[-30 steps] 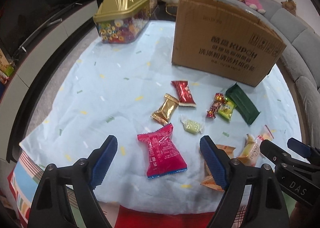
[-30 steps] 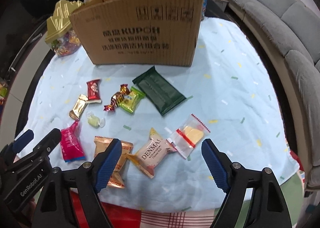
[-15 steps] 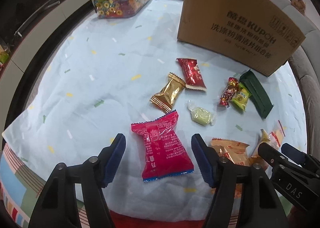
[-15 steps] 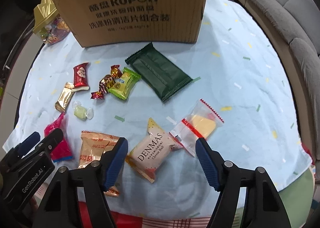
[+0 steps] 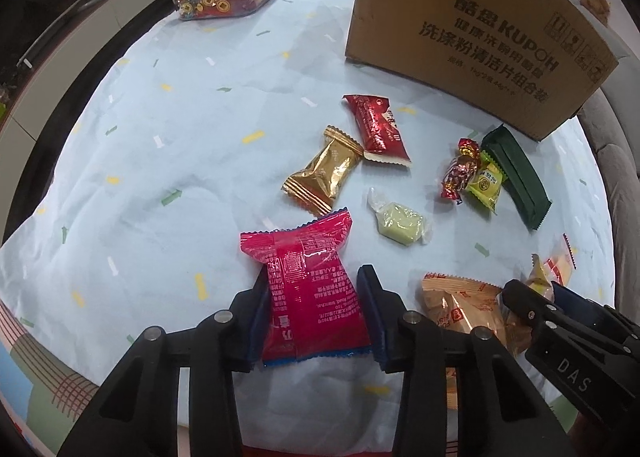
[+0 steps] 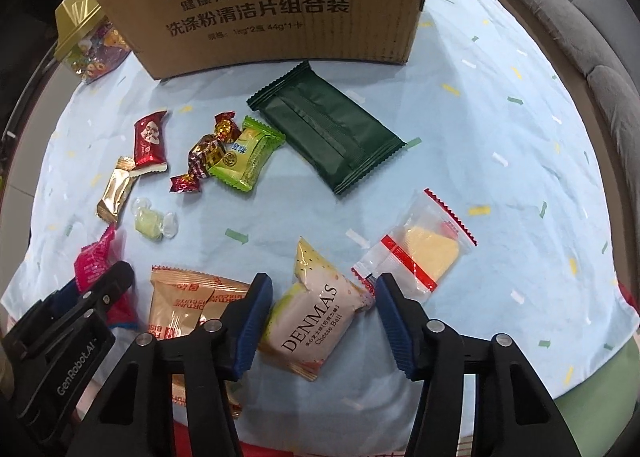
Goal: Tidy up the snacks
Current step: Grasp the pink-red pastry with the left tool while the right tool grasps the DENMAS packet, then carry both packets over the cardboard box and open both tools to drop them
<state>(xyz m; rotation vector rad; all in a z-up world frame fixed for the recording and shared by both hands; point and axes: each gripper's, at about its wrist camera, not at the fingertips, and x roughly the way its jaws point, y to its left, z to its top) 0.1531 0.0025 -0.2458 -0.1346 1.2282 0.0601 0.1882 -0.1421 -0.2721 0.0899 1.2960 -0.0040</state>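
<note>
Because both come straight down astride flat packets, the left hand-held gripper [image 5: 316, 307] is closing onto the magenta foil snack packet [image 5: 308, 283] while the right hand-held gripper [image 6: 320, 317], closing, straddles the cream DENMAS cheese-ball pouch [image 6: 316, 321], the brown cardboard box [image 6: 272, 5] waiting at 12 o'clock.

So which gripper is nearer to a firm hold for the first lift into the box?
Left, probably. The left gripper is closing with both fingers against the pink packet. The right gripper is closing around the Denmas packet, but a gap shows beside one finger.
</note>
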